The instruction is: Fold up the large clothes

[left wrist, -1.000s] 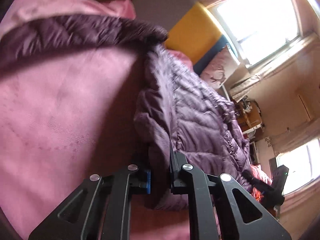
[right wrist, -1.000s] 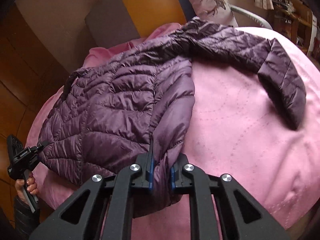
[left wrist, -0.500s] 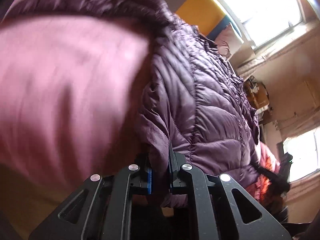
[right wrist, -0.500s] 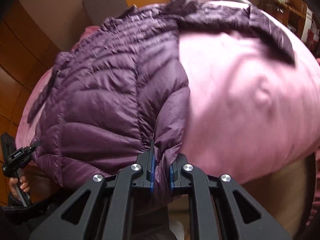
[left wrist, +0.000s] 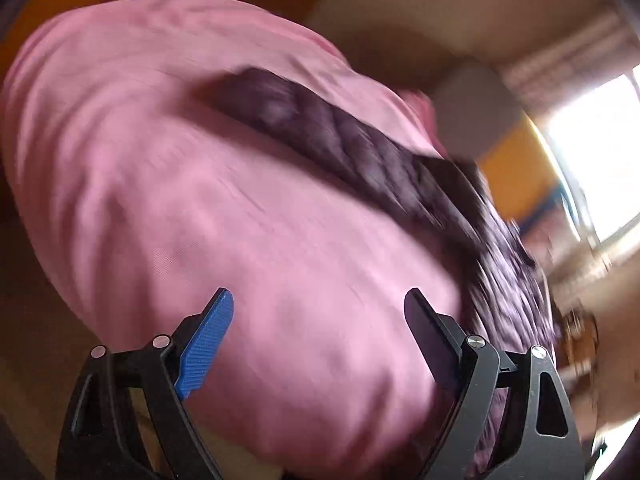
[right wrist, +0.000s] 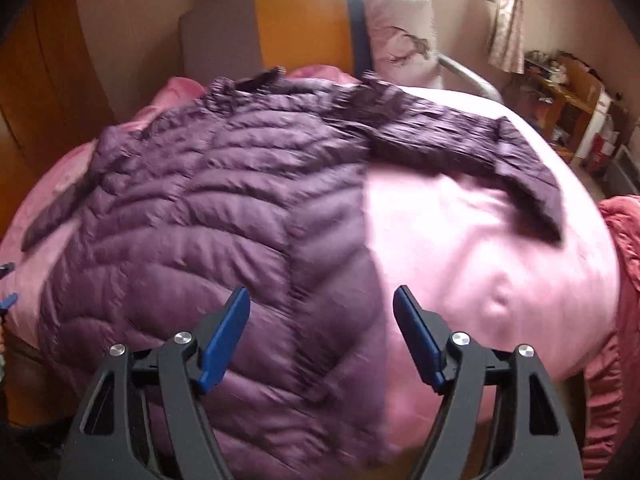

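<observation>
1. Starting at the right gripper (right wrist: pixel 322 336): its blue-padded fingers (right wrist: pixel 224 340) are spread wide with nothing between them, hovering over the lower part of the dark purple quilted puffer jacket (right wrist: pixel 208 216).
2. Same deal with the left gripper (left wrist: pixel 318 338), fingers (left wrist: pixel 206 344) wide apart and holding nothing, just pink bedding showing in the gap. That view is pretty motion-blurred.
3. The jacket lies spread out flat on the pink bed cover (right wrist: pixel 472 248), collar toward the headboard end, hem at the near edge of the bed.
4. One purple sleeve (right wrist: pixel 480 148) stretches out to the right across the cover, its cuff angling down. From the left wrist view a sleeve (left wrist: pixel 320 132) runs diagonally over the pink fabric, with the body bunched off to the right.
5. Further back: an orange and grey padded headboard (right wrist: pixel 296 28), a pale pillow with a printed pattern (right wrist: pixel 400 36) leaning against it, and a window with light curtains (right wrist: pixel 506 16).
6. Off to the right, a cluttered wooden shelf unit (right wrist: pixel 568 92) and a reddish ruffled blanket (right wrist: pixel 624 280) at the bed's edge.
</observation>
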The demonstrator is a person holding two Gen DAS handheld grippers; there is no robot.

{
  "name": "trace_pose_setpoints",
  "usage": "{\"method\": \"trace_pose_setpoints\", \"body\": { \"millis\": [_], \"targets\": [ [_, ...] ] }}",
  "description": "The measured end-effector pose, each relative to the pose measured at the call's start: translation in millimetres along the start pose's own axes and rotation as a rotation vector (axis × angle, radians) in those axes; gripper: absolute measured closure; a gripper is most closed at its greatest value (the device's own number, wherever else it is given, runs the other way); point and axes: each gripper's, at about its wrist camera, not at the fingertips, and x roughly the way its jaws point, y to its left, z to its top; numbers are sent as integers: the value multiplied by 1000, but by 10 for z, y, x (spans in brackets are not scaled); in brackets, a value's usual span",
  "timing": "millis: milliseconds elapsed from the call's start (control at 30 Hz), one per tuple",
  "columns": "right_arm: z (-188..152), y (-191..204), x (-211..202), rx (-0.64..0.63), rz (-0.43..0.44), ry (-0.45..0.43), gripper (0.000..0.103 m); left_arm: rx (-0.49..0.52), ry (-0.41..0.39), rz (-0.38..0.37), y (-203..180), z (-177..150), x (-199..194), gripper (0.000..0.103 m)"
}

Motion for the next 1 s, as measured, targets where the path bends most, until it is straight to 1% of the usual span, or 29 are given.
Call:
{"method": "trace_pose_setpoints", "body": {
  "millis": [67, 133, 233, 300, 400, 433, 467, 500, 533, 567, 600, 700, 800, 867, 900, 1000],
  "targets": [
    [68, 266, 170, -23, 52, 7, 25, -62, -29, 41, 138, 238, 97, 17],
    [143, 588, 351, -52, 100, 12, 23, -99, -65, 81, 240, 516, 230, 17],
    [220, 872, 612, -84, 126, 34, 21, -103, -94, 155, 323, 864, 420, 17],
    [238, 1074, 805, -99, 120, 53, 19, -89, -98, 201, 299, 1088, 595, 17],
    [194, 1155, 959, -118, 78, 69, 12, -96, -73, 194, 428, 1245, 722, 17],
    [173, 1162, 1015, -114, 73, 77, 7, -110, -62, 179, 430, 1313, 809, 17],
    [153, 1157, 1065, -108, 74, 87, 4, -111, -53, 167, 492, 1338, 815, 25],
    [119, 1125, 1092, -103, 79, 96, 2, -99, -33, 150, 464, 1382, 903, 46],
    [99, 1123, 1149, -105, 82, 107, 2, -80, -14, 137, 471, 1384, 928, 60],
    [90, 1114, 1184, -107, 86, 112, 2, -60, -2, 141, 448, 1383, 971, 80],
    [88, 1088, 1193, -99, 92, 118, 2, -46, -25, 167, 442, 1350, 953, 91],
    [104, 1038, 1219, -73, 107, 142, 2, -50, -79, 169, 452, 1263, 794, 96],
    [108, 1037, 1222, -87, 105, 147, 2, -64, -146, 162, 548, 1089, 433, 96],
    [102, 1040, 1224, -90, 108, 141, 2, -72, -168, 171, 632, 975, 247, 96],
    [95, 1037, 1224, -88, 110, 135, 2, -70, -167, 201, 702, 876, 145, 96],
    [78, 1030, 1237, -100, 109, 124, 2, -18, -116, 294, 792, 683, 191, 96]
  ]
}}
